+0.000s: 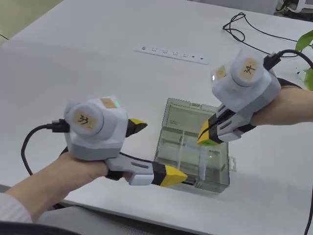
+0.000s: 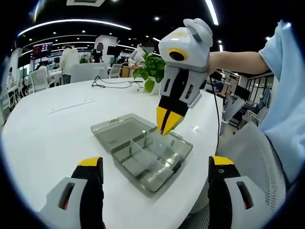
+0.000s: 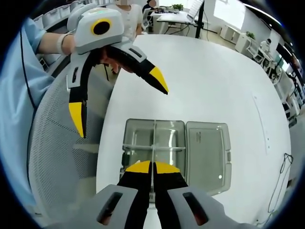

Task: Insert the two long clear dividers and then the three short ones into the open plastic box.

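The open clear plastic box lies near the table's front edge, its lid folded flat behind it. Clear dividers stand crossed inside the box. My right gripper hangs just over the box's middle, jaws closed on a thin clear divider that I see edge-on, reaching down into the box. From the left gripper view, the right gripper points down at the tray. My left gripper is wide open beside the box's left end, holding nothing; the right gripper view has it above the box.
A white power strip lies farther back on the white table, and black cables curl at the back right beside a green plant. A mesh chair stands just off the table's front edge.
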Demonstrator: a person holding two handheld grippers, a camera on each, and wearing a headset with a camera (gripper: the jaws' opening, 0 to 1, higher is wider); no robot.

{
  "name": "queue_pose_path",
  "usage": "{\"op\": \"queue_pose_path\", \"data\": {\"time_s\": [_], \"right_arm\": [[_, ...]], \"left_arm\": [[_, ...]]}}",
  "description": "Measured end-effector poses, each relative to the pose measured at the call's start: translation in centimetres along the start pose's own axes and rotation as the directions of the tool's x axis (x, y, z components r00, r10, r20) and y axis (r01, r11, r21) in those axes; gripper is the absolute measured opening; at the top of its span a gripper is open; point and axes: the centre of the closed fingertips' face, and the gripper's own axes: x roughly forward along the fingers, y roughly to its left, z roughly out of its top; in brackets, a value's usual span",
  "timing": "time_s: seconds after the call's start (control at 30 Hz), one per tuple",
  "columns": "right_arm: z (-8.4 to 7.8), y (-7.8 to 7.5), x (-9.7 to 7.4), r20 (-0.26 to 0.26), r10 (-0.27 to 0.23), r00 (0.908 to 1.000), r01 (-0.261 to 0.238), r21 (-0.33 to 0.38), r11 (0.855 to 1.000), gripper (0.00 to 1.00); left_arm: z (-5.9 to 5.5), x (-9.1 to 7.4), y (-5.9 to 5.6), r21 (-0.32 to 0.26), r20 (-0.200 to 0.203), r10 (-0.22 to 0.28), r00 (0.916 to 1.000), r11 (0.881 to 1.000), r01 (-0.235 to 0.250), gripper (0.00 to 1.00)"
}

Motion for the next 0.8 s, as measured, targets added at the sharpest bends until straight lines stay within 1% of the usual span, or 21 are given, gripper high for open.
{"op": "queue_pose_path", "data": {"time_s": [0.03,0.17,0.33,0.4,0.47,0.53,0.63,0.8], "right_arm": [[0.01,0.08,0.05,0.000,0.005,1.0000,-0.005,0.005,1.000,0.02],[0.19,0.11,0.11,0.000,-0.003,1.0000,0.003,0.001,1.000,0.02],[0.44,-0.15,-0.48,0.029,-0.012,0.9995,0.011,0.020,1.000,0.02],[0.56,-0.44,-0.41,0.035,-0.015,0.9993,0.014,0.021,1.000,0.02],[0.48,-0.31,-0.35,0.032,-0.011,0.9994,0.010,0.023,1.000,0.02],[0.17,-0.12,-0.15,0.019,-0.010,0.9998,0.010,0.021,1.000,0.02],[0.09,0.19,0.02,0.019,-0.008,0.9998,0.008,0.027,1.000,0.02],[0.12,0.04,0.06,0.026,-0.011,0.9996,0.010,0.026,1.000,0.02]], "left_arm": [[-0.01,-0.02,0.00,-0.001,0.000,0.000,1.0000,1.000,0.000,0.93],[-0.18,-0.09,0.14,-0.002,-0.002,0.002,1.0000,1.000,-0.002,0.93],[-0.18,-0.10,0.13,-0.004,-0.003,0.004,1.0000,1.000,-0.004,0.93],[-0.15,0.01,-0.04,-0.003,-0.003,0.000,1.0000,1.000,0.000,0.93],[-0.08,0.10,-0.15,-0.002,-0.003,-0.002,1.0000,1.000,0.002,0.93],[0.05,0.15,-0.19,-0.001,0.000,-0.004,1.0000,1.000,0.004,0.93],[0.04,0.19,-0.18,-0.002,-0.001,-0.004,1.0000,1.000,0.004,0.93],[-0.20,0.10,-0.24,-0.004,-0.006,-0.004,1.0000,1.000,0.004,0.93]]}}
